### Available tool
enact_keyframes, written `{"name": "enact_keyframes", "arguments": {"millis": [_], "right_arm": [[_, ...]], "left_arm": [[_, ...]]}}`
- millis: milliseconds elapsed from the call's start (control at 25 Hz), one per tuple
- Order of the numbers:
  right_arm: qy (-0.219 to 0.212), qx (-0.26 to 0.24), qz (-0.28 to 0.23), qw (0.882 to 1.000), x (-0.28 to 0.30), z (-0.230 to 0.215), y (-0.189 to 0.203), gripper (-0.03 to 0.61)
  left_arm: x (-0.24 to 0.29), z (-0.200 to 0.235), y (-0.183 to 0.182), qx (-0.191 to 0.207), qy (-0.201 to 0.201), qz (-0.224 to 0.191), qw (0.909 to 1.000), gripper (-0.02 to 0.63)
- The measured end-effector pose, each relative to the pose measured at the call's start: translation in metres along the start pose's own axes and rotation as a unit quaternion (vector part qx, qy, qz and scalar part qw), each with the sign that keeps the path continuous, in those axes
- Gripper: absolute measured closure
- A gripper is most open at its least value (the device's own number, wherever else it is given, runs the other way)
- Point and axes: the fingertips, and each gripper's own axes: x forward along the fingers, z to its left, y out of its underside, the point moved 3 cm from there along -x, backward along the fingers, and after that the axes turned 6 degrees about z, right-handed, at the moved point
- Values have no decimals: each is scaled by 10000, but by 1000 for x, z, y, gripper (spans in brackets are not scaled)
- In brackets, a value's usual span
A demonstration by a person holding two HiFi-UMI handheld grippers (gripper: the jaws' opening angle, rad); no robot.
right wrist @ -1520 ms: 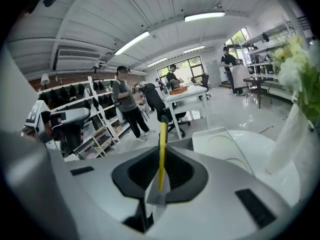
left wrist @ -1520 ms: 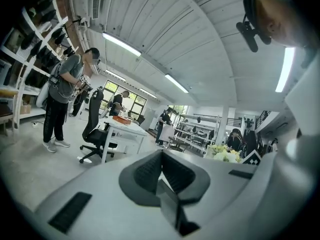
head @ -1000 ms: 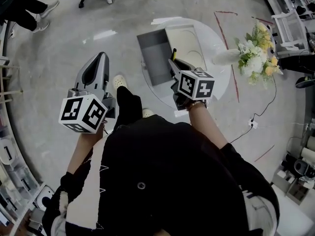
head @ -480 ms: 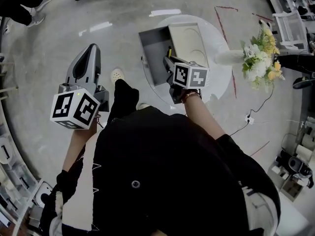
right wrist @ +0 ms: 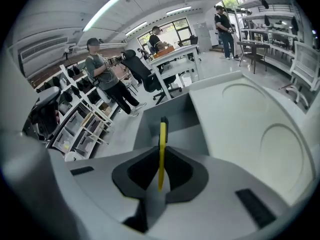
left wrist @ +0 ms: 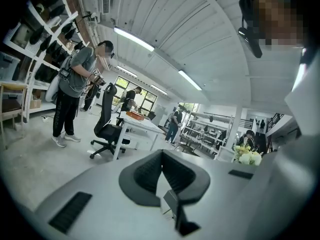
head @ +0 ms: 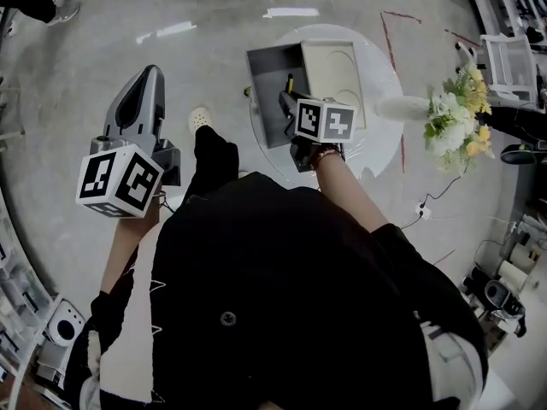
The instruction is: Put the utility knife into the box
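Note:
A yellow and black utility knife (right wrist: 161, 151) stands edge-on between the pads of my right gripper (right wrist: 161, 173), which is shut on it. In the head view the knife's tip (head: 290, 82) sticks out ahead of the right gripper (head: 287, 99), over the open grey box (head: 267, 73). The box (right wrist: 175, 118) lies on a round white table (head: 381, 139), its cream lid (head: 335, 68) folded open to the right. My left gripper (head: 150, 75) hangs off the table's left over the floor, shut with nothing in it; its dark pads (left wrist: 145, 176) meet.
A bunch of yellow and white flowers (head: 455, 116) lies at the table's right edge. A white cart (head: 511, 62) stands at far right. A cable and socket (head: 420, 207) lie on the floor. People, an office chair (left wrist: 107, 129) and shelves (right wrist: 80, 124) stand further off.
My right gripper has carried the knife forward and left, from the table's near edge to over the grey box. The left gripper has stayed shut beside me.

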Motion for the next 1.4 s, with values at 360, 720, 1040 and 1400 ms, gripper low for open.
{"name": "enact_keyframes", "arguments": {"millis": [360, 720, 1040, 1400], "right_arm": [[-18, 48, 298, 9995, 19, 1, -4, 538], [44, 133, 492, 9987, 33, -1, -1, 538], [92, 129, 581, 9982, 37, -4, 0, 538], [96, 89, 681, 9976, 42, -5, 3, 538]], "left_arm": [[-1, 17, -8, -26, -163, -29, 9999, 603], [-3, 32, -6, -124, -275, -13, 9995, 603], [-3, 42, -1, -214, -332, 18, 9992, 603], [-5, 43, 6, -262, -416, 39, 9988, 603]]}}
